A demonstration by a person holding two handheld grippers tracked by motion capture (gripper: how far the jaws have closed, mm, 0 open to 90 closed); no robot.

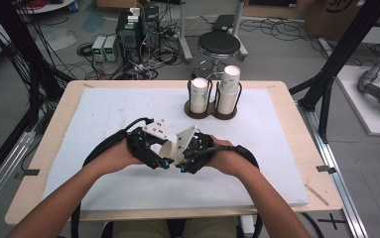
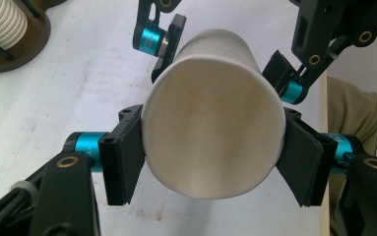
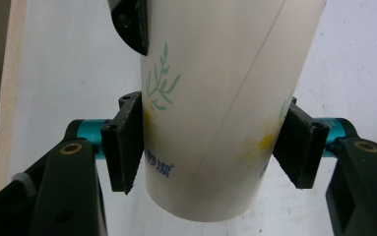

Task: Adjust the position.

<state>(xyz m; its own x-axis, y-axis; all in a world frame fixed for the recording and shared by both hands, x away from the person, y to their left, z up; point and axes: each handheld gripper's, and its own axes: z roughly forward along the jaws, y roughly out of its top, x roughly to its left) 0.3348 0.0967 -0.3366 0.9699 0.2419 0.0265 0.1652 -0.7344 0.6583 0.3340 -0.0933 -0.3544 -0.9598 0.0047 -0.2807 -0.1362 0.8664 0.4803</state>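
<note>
Hard to see much of the paper cup (image 1: 169, 150) from the high view, mostly buried between the two tools and the grey plates on top of them, just a bit of open mouth peeking out. Held on its side above the white mat (image 1: 103, 114), near the middle of the bench (image 1: 58, 106), a little toward the near edge. Left tool (image 2: 210, 155) clamped on the cup near the rim, pads pressed against both sides, open mouth staring straight into the left gripper view. Right tool (image 3: 210, 147) clamped on the cup's base end, green sprig and yellow daisy print visible, small blue lettering too tiny to read, top of the cup cut off. Over by the far edge, a dark two-ring cup holder (image 1: 212, 101) with two stacks of cups. Beyond the bench, a round stool (image 1: 219, 44), a mess of cables and boxes of electronics (image 1: 128, 34) on a grey floor.
</note>
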